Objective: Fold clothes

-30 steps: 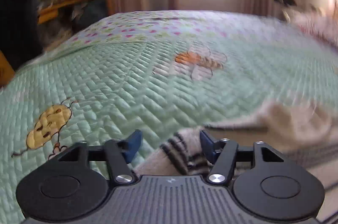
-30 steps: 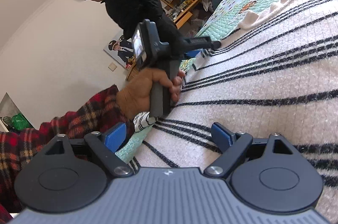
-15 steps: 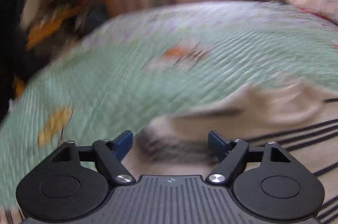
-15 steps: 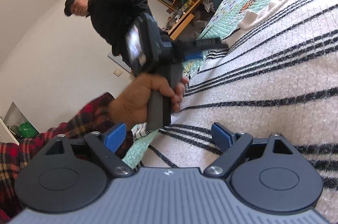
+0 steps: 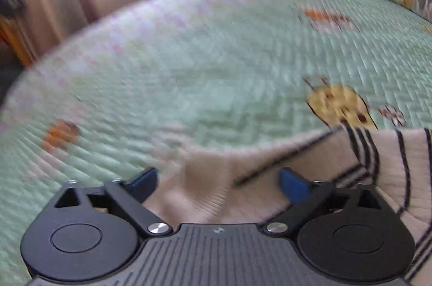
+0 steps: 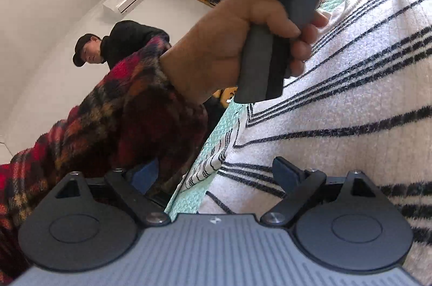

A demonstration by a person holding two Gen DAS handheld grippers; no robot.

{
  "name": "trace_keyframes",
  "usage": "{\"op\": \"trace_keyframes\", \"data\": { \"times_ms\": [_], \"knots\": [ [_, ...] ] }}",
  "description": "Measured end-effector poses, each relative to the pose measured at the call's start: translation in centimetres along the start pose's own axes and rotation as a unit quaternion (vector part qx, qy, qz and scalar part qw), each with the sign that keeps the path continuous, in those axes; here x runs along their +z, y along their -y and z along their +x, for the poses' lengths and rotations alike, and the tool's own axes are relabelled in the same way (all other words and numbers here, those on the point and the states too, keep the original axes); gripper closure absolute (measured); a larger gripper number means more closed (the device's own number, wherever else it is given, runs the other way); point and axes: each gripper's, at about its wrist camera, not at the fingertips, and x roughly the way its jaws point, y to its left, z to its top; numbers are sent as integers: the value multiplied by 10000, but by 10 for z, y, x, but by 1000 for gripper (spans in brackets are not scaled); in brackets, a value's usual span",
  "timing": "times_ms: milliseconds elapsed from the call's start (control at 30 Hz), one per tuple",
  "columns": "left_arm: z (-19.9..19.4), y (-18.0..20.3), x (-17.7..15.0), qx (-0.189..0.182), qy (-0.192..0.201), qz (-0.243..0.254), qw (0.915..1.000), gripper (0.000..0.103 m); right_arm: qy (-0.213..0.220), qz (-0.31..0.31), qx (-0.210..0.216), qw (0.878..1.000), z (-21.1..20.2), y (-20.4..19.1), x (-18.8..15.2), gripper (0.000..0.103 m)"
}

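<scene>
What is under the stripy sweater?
The striped sweater lies on a mint-green quilted bedspread with bug pictures. One yellow bug pokes out just past the sweater's edge. The quilt beneath the sweater is covered, so anything else there can't be seen.

1. The green quilt [image 5: 205,75] lies flat and open ahead of the left gripper [image 5: 217,179].
2. The striped sweater [image 6: 351,102] covers the bed's near side.
3. The left hand [image 6: 232,43] blocks the right gripper [image 6: 216,172].
</scene>
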Motion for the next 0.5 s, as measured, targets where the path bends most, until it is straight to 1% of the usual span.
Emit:
{"op": "trace_keyframes", "data": {
  "times_ms": [67,100,133,167,200,267,300,333,367,433,467,500],
  "knots": [
    [-26,-15,-10,291,280,-290,9988,6,-23,-38,-37,10000,1,-2,1,12],
    [-41,-25,-15,468,332,-501,9971,3,-26,-37,-42,10000,1,-3,1,12],
    [-56,-36,-19,653,359,-728,9946,2,-25,-25,-38,10000,1,-3,1,12],
    [-69,-46,-30,859,282,-1007,9908,2,-17,15,-12,10000,0,-3,2,11],
    [-84,-57,-46,1059,104,-1321,9855,2,-8,57,15,10000,-1,-4,2,11],
    [-109,-75,-79,1250,-301,-2018,9710,2,113,277,59,9995,-7,-3,7,11],
    [-121,-80,-96,1202,-491,-2315,9641,2,288,366,-3,9989,-13,-4,11,11],
    [-133,-83,-112,1114,-677,-2594,9569,2,587,379,-144,9974,-24,-8,16,11],
    [-143,-80,-128,944,-775,-2700,9551,2,960,308,-342,9943,-39,-13,21,9],
    [-161,-67,-155,623,-889,-2730,9559,1,1706,116,-859,9815,-72,-22,30,3],
    [-167,-56,-165,534,-929,-2654,9582,1,1947,14,-1316,9720,-86,-24,34,0],
    [-169,-45,-172,568,-886,-2502,9625,1,2177,-89,-1779,9596,-99,-26,38,0]
  ]
}}
